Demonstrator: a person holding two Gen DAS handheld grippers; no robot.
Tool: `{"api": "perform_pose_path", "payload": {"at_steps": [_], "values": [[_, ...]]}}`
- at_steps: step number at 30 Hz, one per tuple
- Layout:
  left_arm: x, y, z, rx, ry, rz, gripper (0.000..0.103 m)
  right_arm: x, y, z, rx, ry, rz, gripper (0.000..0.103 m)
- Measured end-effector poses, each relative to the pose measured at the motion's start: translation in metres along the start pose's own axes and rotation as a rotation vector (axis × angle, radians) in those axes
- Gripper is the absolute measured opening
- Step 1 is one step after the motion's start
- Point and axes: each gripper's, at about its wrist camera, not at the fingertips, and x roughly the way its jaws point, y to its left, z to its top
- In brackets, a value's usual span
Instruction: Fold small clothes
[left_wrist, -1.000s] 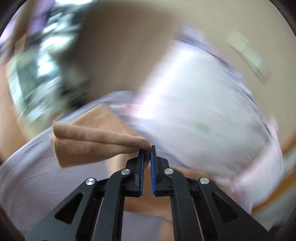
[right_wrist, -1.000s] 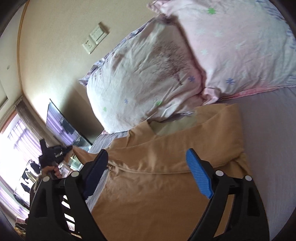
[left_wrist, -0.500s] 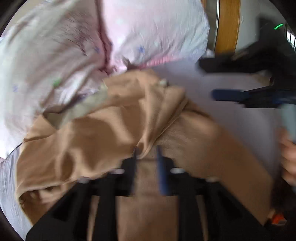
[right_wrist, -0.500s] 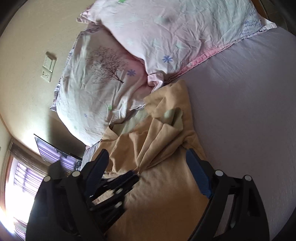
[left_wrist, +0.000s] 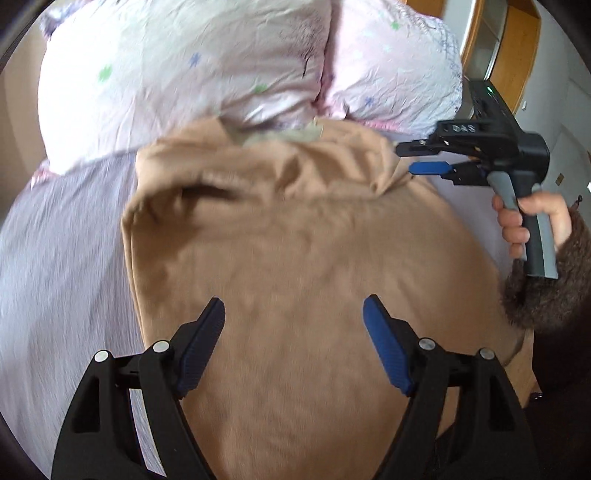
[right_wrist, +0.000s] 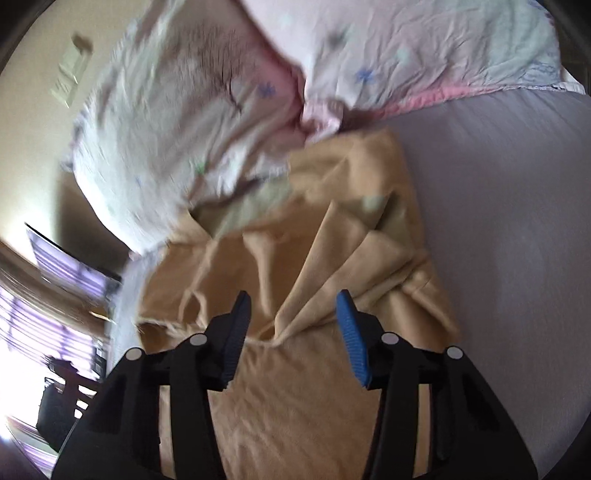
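A tan fleece garment (left_wrist: 295, 251) lies spread on the lilac bed sheet (left_wrist: 62, 251), its far end bunched against the pillows. My left gripper (left_wrist: 293, 314) is open and empty, hovering over the garment's near half. My right gripper (right_wrist: 293, 308) is open and empty over rumpled folds of the same garment (right_wrist: 295, 398). The right gripper also shows in the left wrist view (left_wrist: 417, 158), at the garment's far right corner, held by a hand.
Two pale floral pillows (left_wrist: 192, 74) lie at the head of the bed, against the garment's far edge. Bare sheet (right_wrist: 517, 229) extends to the right of the garment. A wooden headboard (left_wrist: 517, 70) stands at far right. A window and TV (right_wrist: 55, 258) lie left.
My left gripper has let go of the tan fabric and opened wide. The garment now lies spread on the bed. My right gripper has moved in over the garment's folds and stays open.
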Motion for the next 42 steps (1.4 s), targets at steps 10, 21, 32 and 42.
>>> {"api": "perform_pose_path", "payload": {"at_steps": [10, 21, 32, 42], "values": [[0.016, 0.011, -0.019, -0.042, 0.05, -0.023, 0.078, 0.014, 0.004, 0.01, 0.026, -0.053, -0.009, 0.005], [0.013, 0.015, -0.025, -0.065, 0.028, -0.049, 0.079, -0.006, -0.075, -0.016, 0.261, -0.126, 0.054, 0.03], [-0.063, 0.054, -0.083, -0.204, -0.089, -0.241, 0.079, -0.095, -0.072, -0.068, -0.028, -0.153, 0.229, 0.073], [-0.085, 0.086, -0.177, -0.378, -0.028, -0.319, 0.079, -0.136, -0.124, -0.216, -0.18, 0.13, 0.325, 0.083]]}}
